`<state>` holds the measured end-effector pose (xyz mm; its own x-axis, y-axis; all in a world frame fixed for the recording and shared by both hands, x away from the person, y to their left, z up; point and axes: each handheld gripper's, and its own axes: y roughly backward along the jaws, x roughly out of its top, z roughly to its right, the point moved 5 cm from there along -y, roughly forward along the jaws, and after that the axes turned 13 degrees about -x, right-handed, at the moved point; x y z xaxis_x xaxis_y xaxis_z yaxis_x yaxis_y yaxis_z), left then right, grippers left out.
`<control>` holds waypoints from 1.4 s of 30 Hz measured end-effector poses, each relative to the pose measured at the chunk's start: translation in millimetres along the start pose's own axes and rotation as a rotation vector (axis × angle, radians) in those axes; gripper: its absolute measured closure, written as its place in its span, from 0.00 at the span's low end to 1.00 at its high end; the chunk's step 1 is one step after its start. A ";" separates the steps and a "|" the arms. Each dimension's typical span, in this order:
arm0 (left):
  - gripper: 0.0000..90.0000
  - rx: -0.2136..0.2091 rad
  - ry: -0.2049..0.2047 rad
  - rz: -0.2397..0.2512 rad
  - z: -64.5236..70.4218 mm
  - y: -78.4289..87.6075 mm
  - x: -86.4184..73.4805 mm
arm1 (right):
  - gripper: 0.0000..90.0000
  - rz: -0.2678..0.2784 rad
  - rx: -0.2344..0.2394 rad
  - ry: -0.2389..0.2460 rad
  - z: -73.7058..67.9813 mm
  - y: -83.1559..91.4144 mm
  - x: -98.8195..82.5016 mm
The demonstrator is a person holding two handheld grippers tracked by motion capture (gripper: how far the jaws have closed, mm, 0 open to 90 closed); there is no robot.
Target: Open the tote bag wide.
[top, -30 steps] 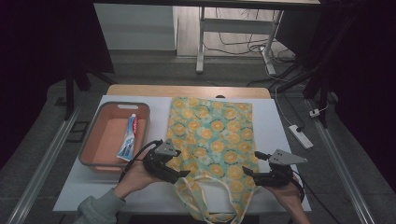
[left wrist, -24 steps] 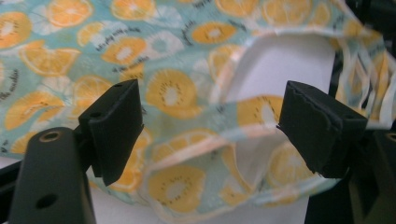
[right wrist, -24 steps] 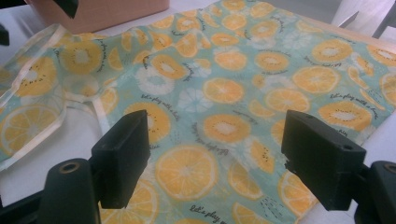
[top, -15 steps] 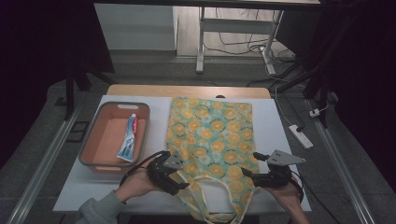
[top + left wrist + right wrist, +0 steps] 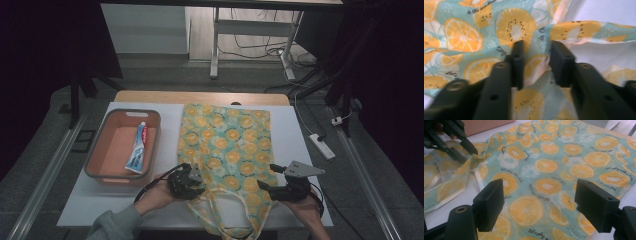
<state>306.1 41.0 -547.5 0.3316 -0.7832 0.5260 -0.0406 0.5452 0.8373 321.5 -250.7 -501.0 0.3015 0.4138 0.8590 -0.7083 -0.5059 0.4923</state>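
While the left gripper [image 5: 192, 186] sits on the near left corner of the bag [image 5: 225, 150], its jaws have just been closing, and in the left gripper view a raised fold of printed cloth [image 5: 536, 67] stands between the 2 pads [image 5: 518, 62]. A narrow gap shows beside the fold, so I cannot tell whether the pads press it yet. The bag lies flat on the table [image 5: 295, 135], mouth and handles [image 5: 220, 215] toward the person, with the tray [image 5: 122, 145] and toothpaste [image 5: 137, 148] just to its left.

The right gripper [image 5: 272, 186] hovers at the near right corner with jaws wide, cloth below them but not pinched.

To do this well, the left should finish closing on the top layer alone, near the hem, so the mouth can part when lifted. Catching both layers would, I judge, lift the whole bag shut. The right should take the opposite edge the same way before any pull, and both should rise gently so the thin cloth does not slip free.
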 end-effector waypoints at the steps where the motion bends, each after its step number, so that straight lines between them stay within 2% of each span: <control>1: 0.81 -0.001 0.003 0.000 -0.6 -0.9 -0.7 | 0.26 0.000 0.000 0.000 0.0 0.0 0.0; 2: 0.85 -0.003 0.004 0.000 -0.9 -1.1 -1.2 | 0.26 0.001 0.001 0.002 -0.4 -0.1 0.1; 3: 0.94 -0.006 0.003 0.001 -0.9 -0.8 -1.4 | 0.26 -0.002 0.003 0.005 -1.2 -0.3 0.0; 7: 0.97 -0.015 -0.009 0.022 0.4 2.2 -1.5 | 0.26 -0.009 0.009 0.006 -3.2 -0.5 0.5; 10: 0.98 -0.040 -0.007 0.073 3.6 11.3 -1.2 | 0.26 -0.019 0.025 0.018 -8.3 0.6 2.3; 12: 0.98 -0.068 -0.003 0.129 7.0 22.6 -0.9 | 0.26 -0.024 0.033 0.027 -11.5 1.3 3.4; 14: 0.98 -0.081 -0.002 0.166 8.8 30.6 -1.2 | 0.26 -0.038 0.057 0.048 -20.6 2.2 5.6; 15: 0.98 -0.077 -0.001 0.181 9.2 34.8 -1.7 | 0.26 -0.046 0.091 0.068 -32.8 3.3 8.1; 16: 0.98 -0.072 0.004 0.197 9.6 38.8 -2.3 | 0.26 -0.046 0.091 0.068 -32.8 3.3 8.1; 17: 0.98 -0.073 0.009 0.214 9.8 42.9 -3.2 | 0.26 -0.058 0.130 0.093 -47.0 4.3 10.0; 18: 0.98 -0.077 0.015 0.234 9.7 46.9 -4.0 | 0.27 -0.067 0.150 0.102 -54.4 4.6 10.6; 19: 0.98 -0.081 0.023 0.251 9.3 50.9 -4.8 | 0.27 -0.067 0.150 0.102 -54.4 4.6 10.6; 20: 0.98 -0.089 0.033 0.271 8.9 54.2 -5.2 | 0.27 -0.086 0.192 0.122 -69.3 4.4 11.0; 22: 0.98 -0.098 0.049 0.304 7.8 60.4 -6.4 | 0.27 -0.110 0.234 0.145 -83.9 4.2 11.2; 27: 0.98 -0.085 0.070 0.328 2.5 71.5 -11.0 | 0.27 -0.162 0.320 0.193 -120.1 2.2 7.2; 28: 0.98 -0.083 0.074 0.333 1.6 73.2 -11.9 | 0.28 -0.176 0.328 0.212 -126.4 0.6 4.5; 29: 0.98 -0.077 0.077 0.337 0.9 74.8 -12.8 | 0.28 -0.176 0.328 0.212 -126.4 0.6 4.5; 30: 0.98 -0.078 0.080 0.342 0.1 76.2 -13.5 | 0.29 -0.208 0.334 0.243 -137.1 -2.9 -1.8; 33: 0.98 -0.079 0.094 0.359 -2.0 79.0 -14.9 | 0.32 -0.250 0.363 0.243 -148.6 -9.4 -9.9; 36: 0.98 -0.081 0.099 0.362 -3.8 80.4 -15.7 | 0.34 -0.268 0.368 0.269 -154.7 -12.3 -13.5; 37: 0.98 -0.080 0.099 0.361 -4.1 80.6 -16.1 | 0.38 -0.273 0.365 0.285 -158.3 -13.6 -14.3; 38: 0.98 -0.079 0.102 0.362 -4.2 80.9 -16.3 | 0.38 -0.273 0.365 0.285 -158.3 -13.6 -14.3; 40: 0.98 -0.078 0.106 0.365 -4.6 81.8 -16.7 | 0.56 -0.283 0.326 0.313 -157.9 -15.1 -16.0; 42: 0.98 -0.078 0.107 0.368 -5.3 83.0 -17.1 | 0.73 -0.285 0.316 0.333 -155.6 -14.4 -16.5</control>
<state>302.0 101.2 -487.8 0.4053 -0.4973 0.7671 -0.1044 0.8084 0.5793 227.4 -132.5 -544.2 0.1983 0.7596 0.6195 -0.3858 -0.5205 0.7617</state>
